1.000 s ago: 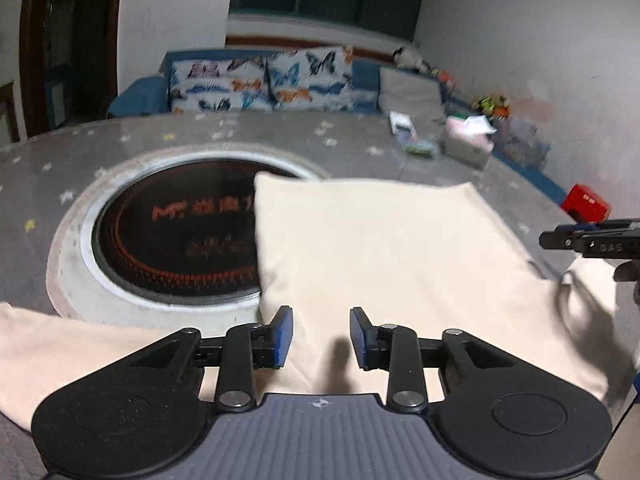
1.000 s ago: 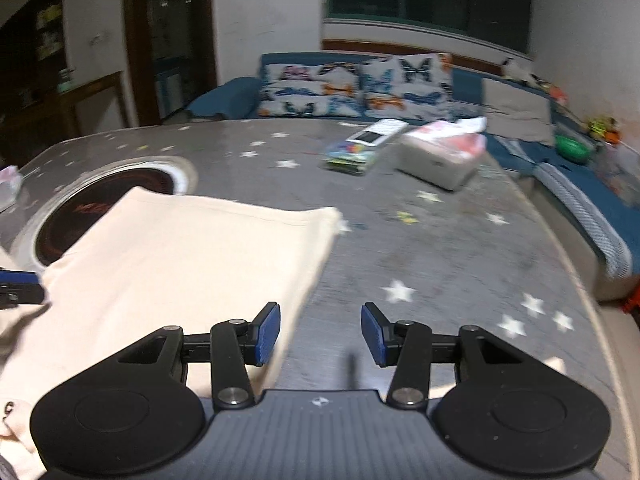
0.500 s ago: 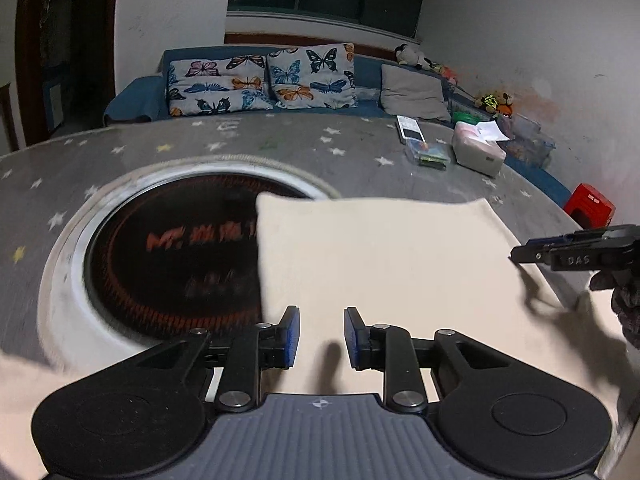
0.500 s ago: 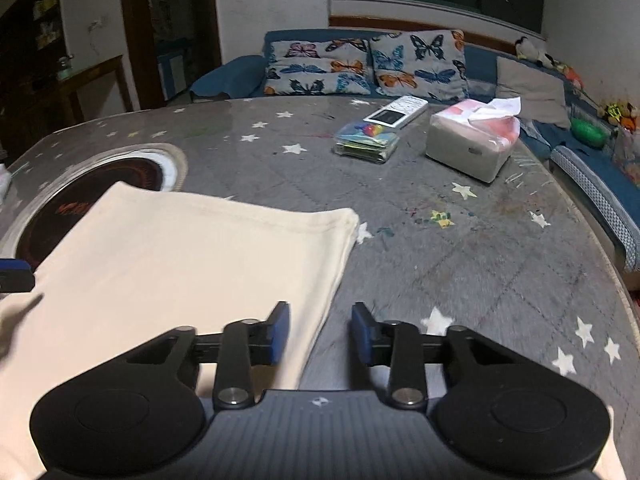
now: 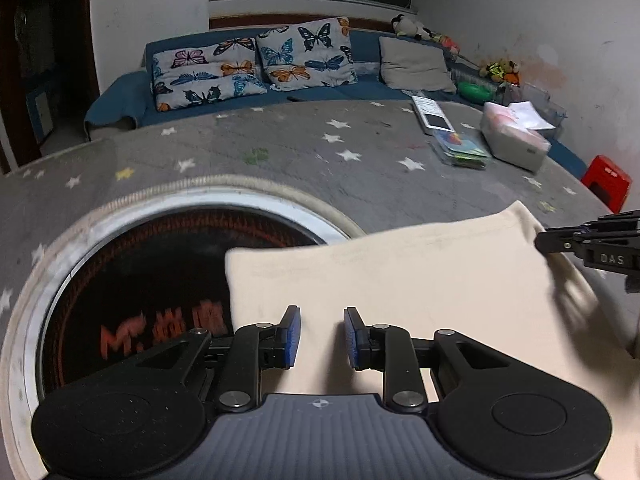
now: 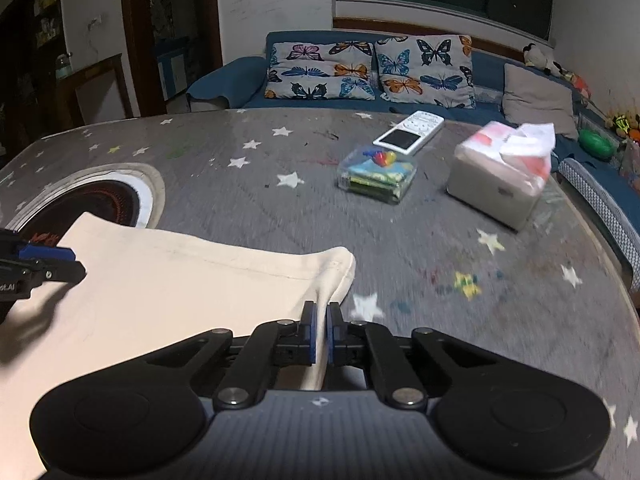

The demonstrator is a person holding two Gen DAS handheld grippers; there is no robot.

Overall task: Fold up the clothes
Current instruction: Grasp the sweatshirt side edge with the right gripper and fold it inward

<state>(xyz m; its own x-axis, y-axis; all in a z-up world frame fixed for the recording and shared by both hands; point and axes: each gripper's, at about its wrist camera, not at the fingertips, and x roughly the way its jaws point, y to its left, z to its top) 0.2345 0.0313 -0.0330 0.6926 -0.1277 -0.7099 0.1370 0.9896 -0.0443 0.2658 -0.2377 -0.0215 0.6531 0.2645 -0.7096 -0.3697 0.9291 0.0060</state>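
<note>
A cream cloth (image 5: 420, 272) lies flat on the grey star-patterned table (image 5: 360, 168), its left corner over the round dark inset. My left gripper (image 5: 322, 336) hovers over the cloth's near left part, its blue pads a finger's width apart with nothing pinched between them. My right gripper (image 6: 321, 332) is shut on the cloth's (image 6: 180, 280) right edge, just below the far right corner, which is bunched up. The right gripper's tip (image 5: 540, 240) shows at the right of the left wrist view. The left gripper's tip (image 6: 76, 266) shows at the left of the right wrist view.
A round dark hotplate inset (image 5: 140, 280) with red lettering sits left of the cloth. Beyond the cloth lie a clear plastic box (image 6: 376, 176), a white remote (image 6: 412, 132) and a tissue box (image 6: 500, 176). A blue sofa (image 6: 248, 80) lines the far side.
The right gripper's jaws closed from wide apart onto the cloth's right edge. Both grippers moved forward over the cloth, and the left jaws narrowed slightly.
</note>
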